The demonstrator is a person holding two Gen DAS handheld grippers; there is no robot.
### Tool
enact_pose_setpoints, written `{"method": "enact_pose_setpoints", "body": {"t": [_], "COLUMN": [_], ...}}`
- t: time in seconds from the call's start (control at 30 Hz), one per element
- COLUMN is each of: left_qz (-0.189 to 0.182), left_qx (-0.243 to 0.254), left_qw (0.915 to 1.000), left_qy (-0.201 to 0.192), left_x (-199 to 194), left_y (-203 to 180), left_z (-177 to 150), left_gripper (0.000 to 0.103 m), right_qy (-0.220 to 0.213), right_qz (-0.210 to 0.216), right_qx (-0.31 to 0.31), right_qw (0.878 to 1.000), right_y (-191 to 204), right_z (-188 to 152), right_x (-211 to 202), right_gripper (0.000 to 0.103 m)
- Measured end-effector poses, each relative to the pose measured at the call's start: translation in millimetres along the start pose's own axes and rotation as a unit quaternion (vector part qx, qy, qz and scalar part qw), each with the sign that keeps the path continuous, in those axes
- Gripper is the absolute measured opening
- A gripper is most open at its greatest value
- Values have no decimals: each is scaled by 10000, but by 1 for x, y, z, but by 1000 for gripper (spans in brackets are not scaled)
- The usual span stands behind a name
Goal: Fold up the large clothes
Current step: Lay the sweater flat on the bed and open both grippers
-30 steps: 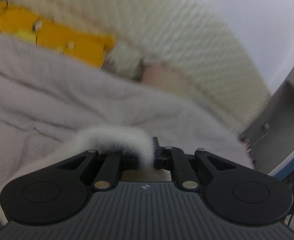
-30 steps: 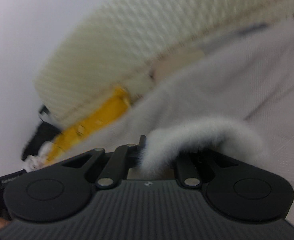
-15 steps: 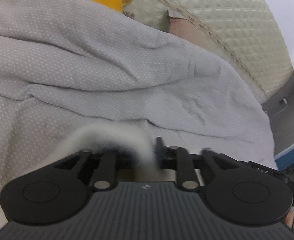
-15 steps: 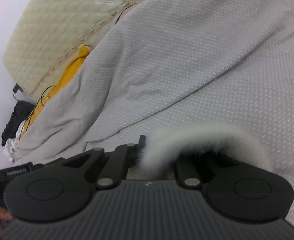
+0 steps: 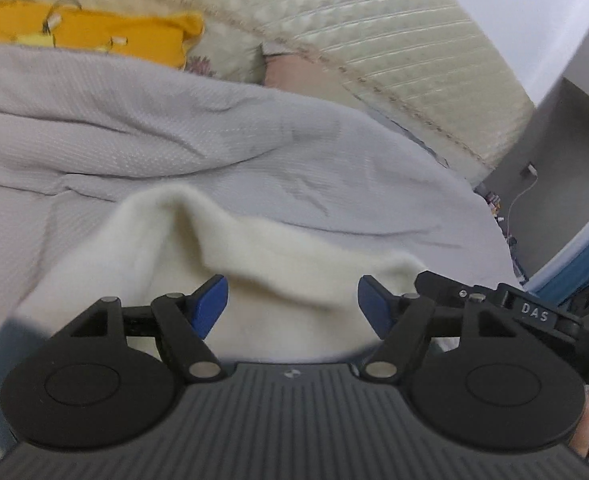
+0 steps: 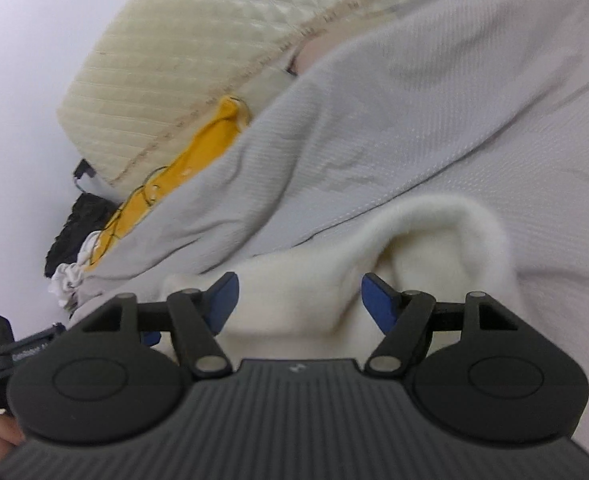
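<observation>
The main risk, as I judge it, is that the fluffy cream garment (image 5: 278, 280) springs back or slides off its fold as the grip lets go, because the thick pile holds no crease and could snag on a blue pad. Both the left tongs (image 5: 292, 300) and the right tongs (image 6: 296, 298) are opening, pads apart and not pressing. The garment lies bunched between and just ahead of each pair, on the grey bedspread (image 5: 142, 120) of the bed.
</observation>
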State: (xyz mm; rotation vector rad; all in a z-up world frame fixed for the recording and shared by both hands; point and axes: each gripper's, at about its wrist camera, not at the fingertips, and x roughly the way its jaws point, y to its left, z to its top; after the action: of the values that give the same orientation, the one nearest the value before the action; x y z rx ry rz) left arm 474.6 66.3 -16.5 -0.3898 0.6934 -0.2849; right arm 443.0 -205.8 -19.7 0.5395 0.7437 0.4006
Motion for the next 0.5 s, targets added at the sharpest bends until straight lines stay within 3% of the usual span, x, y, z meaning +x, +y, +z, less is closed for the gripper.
{"method": "enact_pose_setpoints", "body": {"t": [0.3, 0.5], "left_qz": [141, 172], "left_qx": [391, 433], "left_qw": [9984, 9980], "left_qy": [-394, -421], "left_x": [-131, -197], "left_y": [-75, -115], "left_z": [-93, -163], "left_gripper": [76, 76], "right_qy": [-251, -46], "right_qz": [-373, -906], "right_qx": [-636, -307], "right_qw": [9970, 9954], "right_y": [42, 42], "right_z": [-82, -138], "right_x": [-134, -211], "right_gripper": [71, 71]}}
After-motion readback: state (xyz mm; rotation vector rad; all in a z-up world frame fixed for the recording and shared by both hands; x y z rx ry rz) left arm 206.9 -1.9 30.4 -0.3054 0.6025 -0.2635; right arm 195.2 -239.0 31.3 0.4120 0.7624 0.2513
